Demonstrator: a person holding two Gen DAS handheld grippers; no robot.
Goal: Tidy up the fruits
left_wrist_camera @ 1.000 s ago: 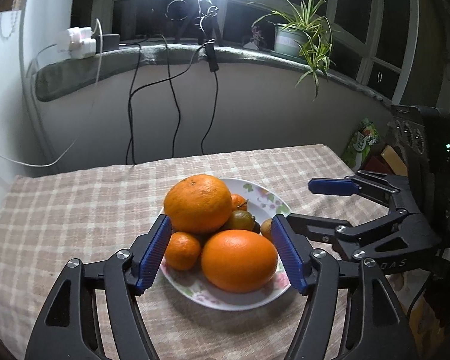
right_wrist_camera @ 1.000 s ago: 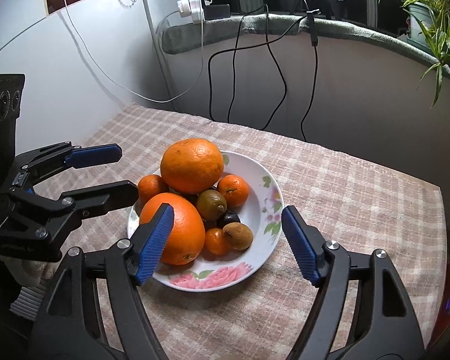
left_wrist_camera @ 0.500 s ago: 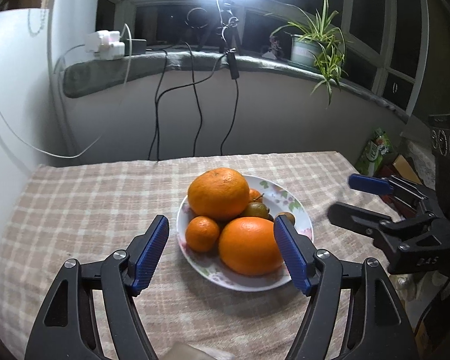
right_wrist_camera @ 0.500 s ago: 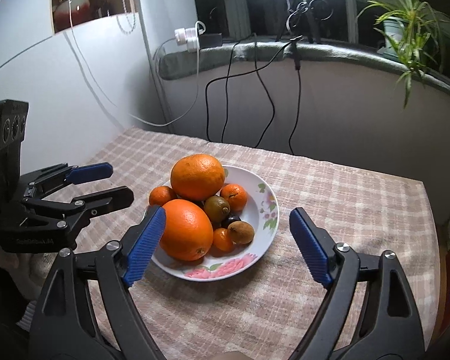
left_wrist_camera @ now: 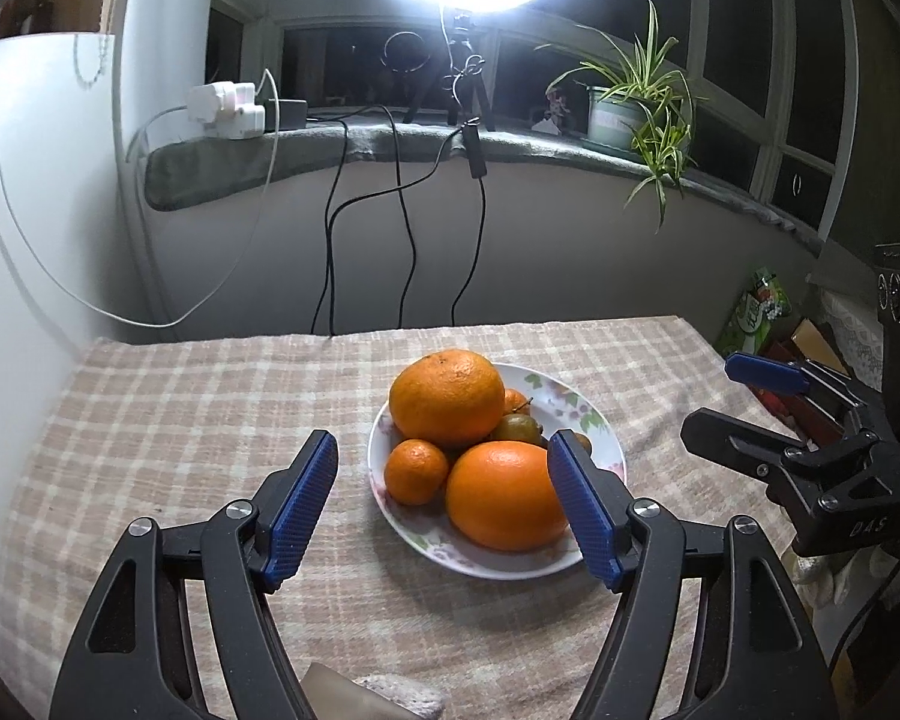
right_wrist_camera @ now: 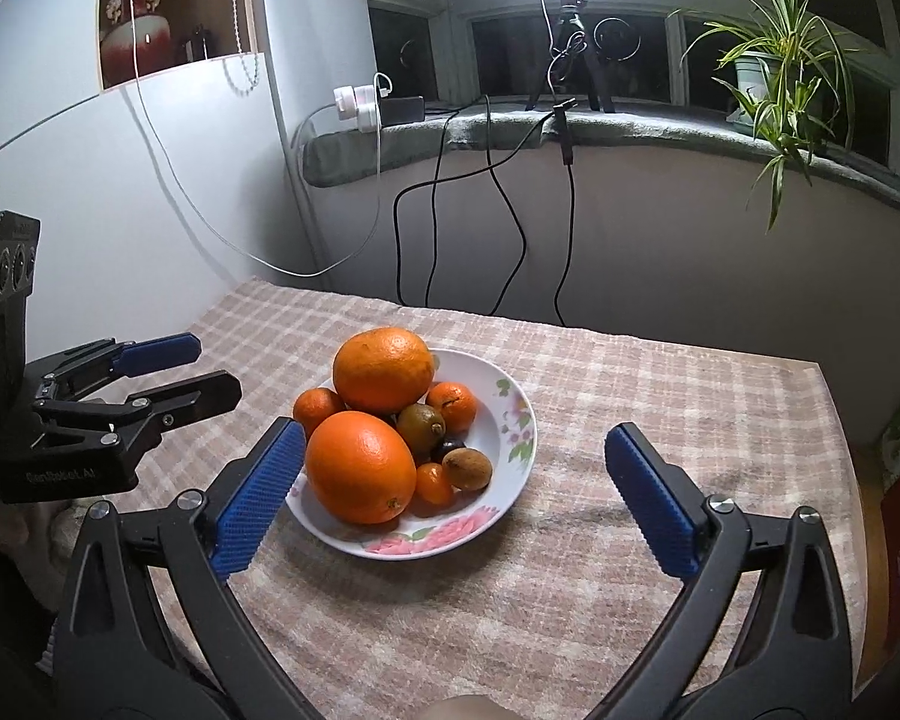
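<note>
Both the left claw [left_wrist_camera: 444,513] and right claw [right_wrist_camera: 456,495] hang released, holding nothing, short of the fruit plate [right_wrist_camera: 510,438]. The plate sits mid-table with bare checked cloth [left_wrist_camera: 180,420] around it. The table [right_wrist_camera: 750,384] abuts the wall beneath a windowsill.

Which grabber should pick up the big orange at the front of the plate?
Probably the left gripper: its open fingers already frame the big front orange on the white flowered plate. The open right gripper points beside it.
</note>
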